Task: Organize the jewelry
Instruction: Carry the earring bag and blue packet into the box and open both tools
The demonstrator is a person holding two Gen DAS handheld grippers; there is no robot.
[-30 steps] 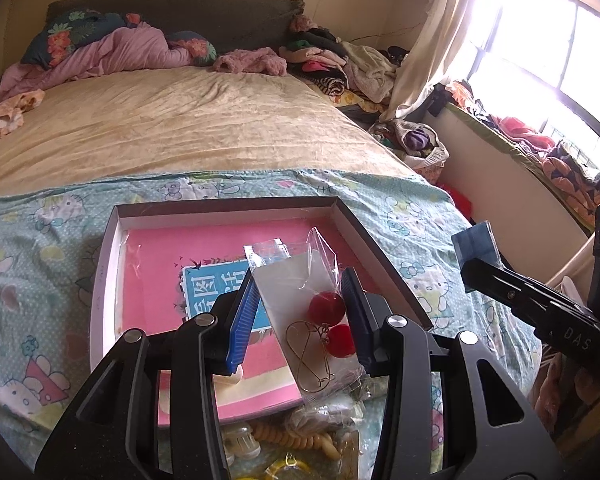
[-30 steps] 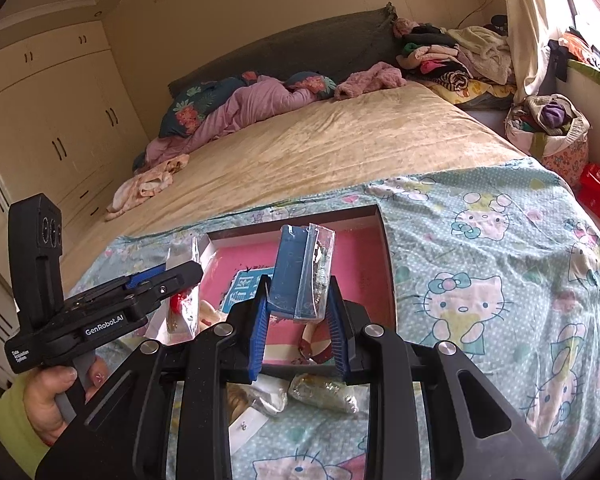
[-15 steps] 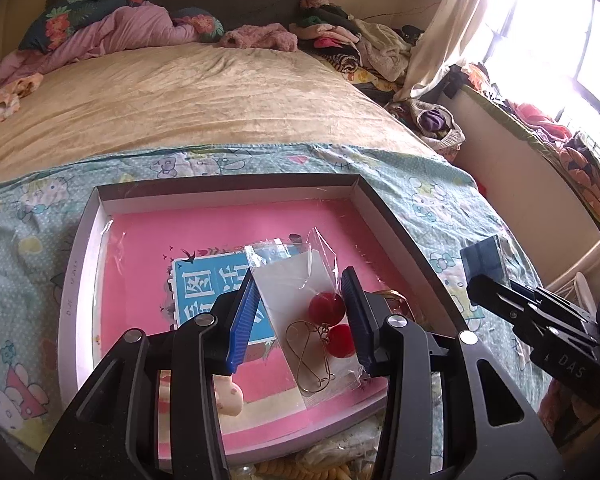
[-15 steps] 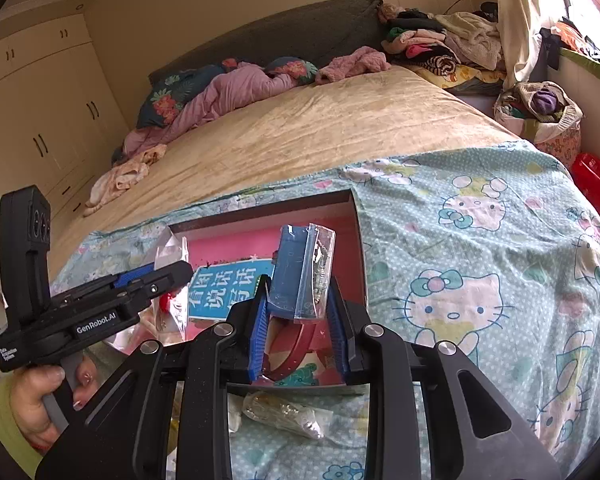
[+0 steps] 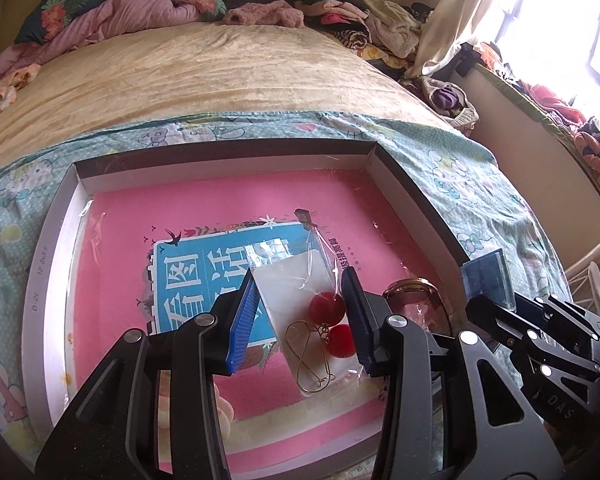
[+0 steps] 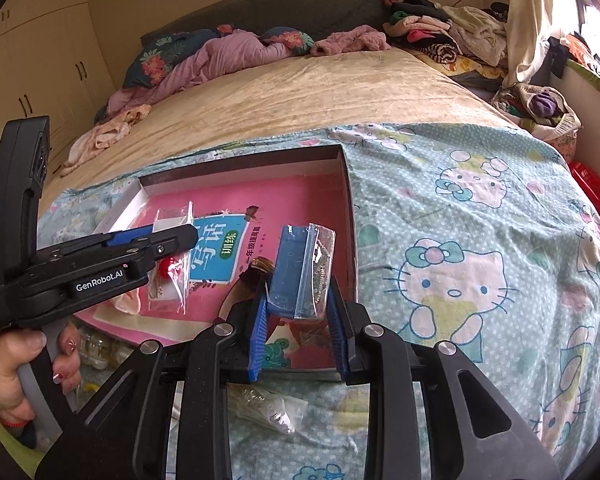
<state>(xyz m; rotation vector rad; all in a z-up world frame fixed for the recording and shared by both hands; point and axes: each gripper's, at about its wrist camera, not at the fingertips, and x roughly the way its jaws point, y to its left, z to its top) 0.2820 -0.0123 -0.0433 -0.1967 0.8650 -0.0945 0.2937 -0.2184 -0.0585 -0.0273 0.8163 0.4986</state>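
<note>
My left gripper [image 5: 300,312] is shut on a clear bag of red-ball earrings [image 5: 308,320] and holds it over the shallow box [image 5: 52,248] with a pink booklet [image 5: 220,216] inside. My right gripper [image 6: 298,312] is shut on a clear bag with a blue card and a chain [image 6: 302,272], held over the box's near right corner [image 6: 350,216]. That bag also shows in the left wrist view [image 5: 486,280]. The earring bag shows in the right wrist view [image 6: 170,268] too.
A brown hair band [image 6: 256,276] and a pale item [image 6: 126,302] lie in the box. More jewelry bags [image 6: 268,408] lie on the Hello Kitty sheet [image 6: 460,264] in front of the box. Bedding and clothes are piled far behind.
Both grippers have moved forward and down over the box, each still holding its bag. The box now fills more of both views.
</note>
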